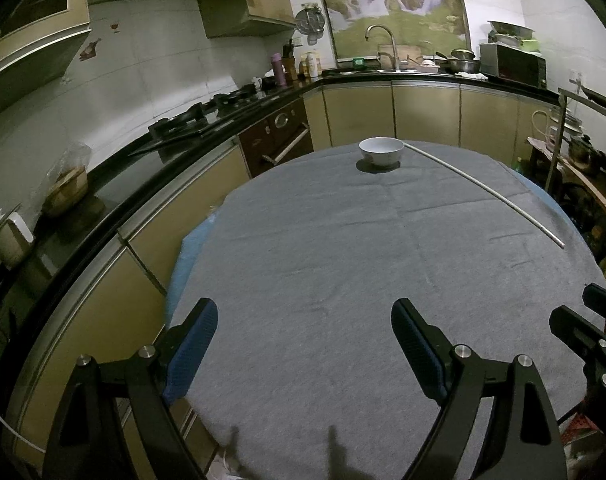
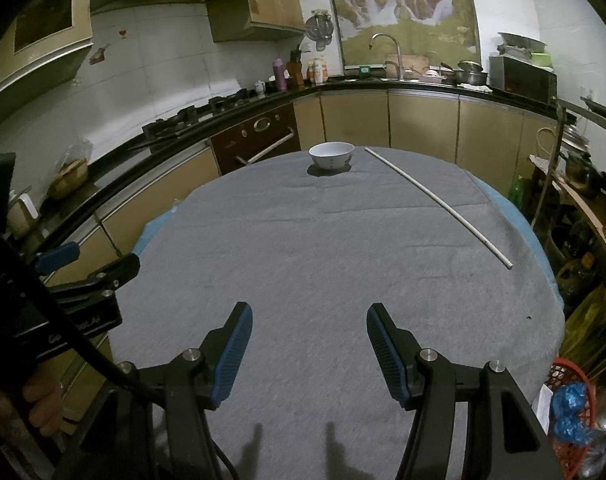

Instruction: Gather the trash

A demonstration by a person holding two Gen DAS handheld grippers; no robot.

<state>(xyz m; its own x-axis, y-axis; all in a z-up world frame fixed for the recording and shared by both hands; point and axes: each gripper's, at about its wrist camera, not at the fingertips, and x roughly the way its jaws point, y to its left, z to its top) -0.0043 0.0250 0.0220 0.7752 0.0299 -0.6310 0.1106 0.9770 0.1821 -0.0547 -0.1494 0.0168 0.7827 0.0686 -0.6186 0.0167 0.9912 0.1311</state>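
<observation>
Bowl (image 1: 381,152) at table's (image 1: 303,260) far edge — both grippers (image 1: 305,344) (image 2: 309,350) spread wide, empty; open cloth between.

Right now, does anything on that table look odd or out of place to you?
One thing: a long thin white rod lies slantwise across the grey cloth, from beside the white bowl toward the right edge. It seems odd next to tableware. The bowl stands upright, nothing looks spilled, and both grippers are open and empty.
</observation>
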